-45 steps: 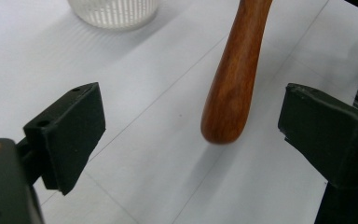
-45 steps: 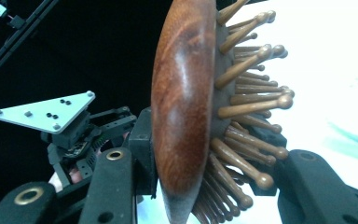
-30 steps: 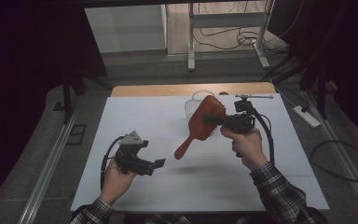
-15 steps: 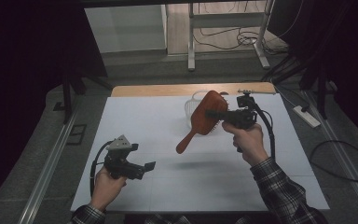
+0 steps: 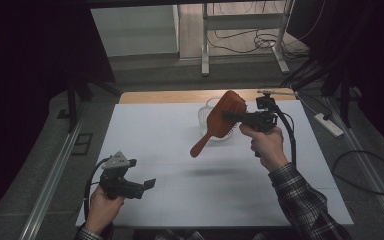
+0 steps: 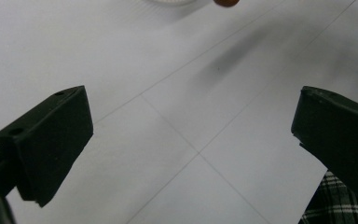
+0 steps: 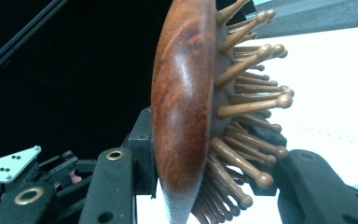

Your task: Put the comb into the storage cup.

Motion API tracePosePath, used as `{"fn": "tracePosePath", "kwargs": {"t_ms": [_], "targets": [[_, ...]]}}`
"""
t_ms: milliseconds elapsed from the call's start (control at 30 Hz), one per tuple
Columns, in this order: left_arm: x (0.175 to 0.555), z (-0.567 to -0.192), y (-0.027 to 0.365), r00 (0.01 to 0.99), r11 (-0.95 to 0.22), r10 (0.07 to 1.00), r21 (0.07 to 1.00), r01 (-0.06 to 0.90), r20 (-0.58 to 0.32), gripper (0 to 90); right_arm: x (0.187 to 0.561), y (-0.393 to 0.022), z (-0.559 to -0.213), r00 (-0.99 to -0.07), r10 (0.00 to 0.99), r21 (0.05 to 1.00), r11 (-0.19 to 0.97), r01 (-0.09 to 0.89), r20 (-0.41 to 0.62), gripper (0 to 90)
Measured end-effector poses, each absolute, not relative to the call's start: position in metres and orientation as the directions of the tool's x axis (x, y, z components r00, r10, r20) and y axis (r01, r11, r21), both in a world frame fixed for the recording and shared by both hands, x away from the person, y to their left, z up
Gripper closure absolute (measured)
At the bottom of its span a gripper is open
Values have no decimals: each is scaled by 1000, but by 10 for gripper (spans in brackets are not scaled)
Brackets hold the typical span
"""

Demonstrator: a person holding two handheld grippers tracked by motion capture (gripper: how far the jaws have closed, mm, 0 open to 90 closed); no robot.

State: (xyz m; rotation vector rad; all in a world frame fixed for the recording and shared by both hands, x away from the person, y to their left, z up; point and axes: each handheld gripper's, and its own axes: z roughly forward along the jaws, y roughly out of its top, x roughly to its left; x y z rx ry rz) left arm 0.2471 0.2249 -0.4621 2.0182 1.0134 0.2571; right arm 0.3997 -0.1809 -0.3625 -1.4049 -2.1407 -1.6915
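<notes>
Wooden hairbrush (image 5: pixel 220 120) hangs in the air, pinched at its paddle head by the right gripper (image 5: pixel 237 116), whose jaws press one on the smooth back and one on the pin side (image 7: pixel 247 100); its handle slants down and away from that gripper, above the white table (image 5: pixel 180 150). Just behind the brush head stands a clear container (image 5: pixel 205 112). Left gripper (image 5: pixel 147 184), well apart near the table's front edge, has its jaws spread wide with nothing between them.
</notes>
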Motion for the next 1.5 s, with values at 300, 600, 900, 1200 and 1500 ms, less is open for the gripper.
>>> {"fn": "tracePosePath", "kwargs": {"t_ms": [300, 600, 900, 1200, 1500], "targets": [[238, -467, 238, 627, -304, 754, 743, 595, -194, 0, 408, -182, -361, -568, 608, 737, -42, 675, 555, 540], [229, -470, 252, 597, -275, 775, 738, 616, -209, 0, 416, -183, -356, -560, 620, 744, -59, 666, 550, 540], [223, -472, 255, 584, -282, 788, 728, 625, -196, 0, 425, -187, -351, -540, 639, 748, -83, 659, 548, 540], [223, -472, 255, 580, -284, 792, 725, 628, -192, 0, 435, -194, -346, -515, 654, 747, -118, 654, 554, 540], [224, -472, 255, 583, -286, 789, 725, 627, -193, 0, 440, -204, -334, -491, 676, 753, -146, 642, 549, 540]]}}
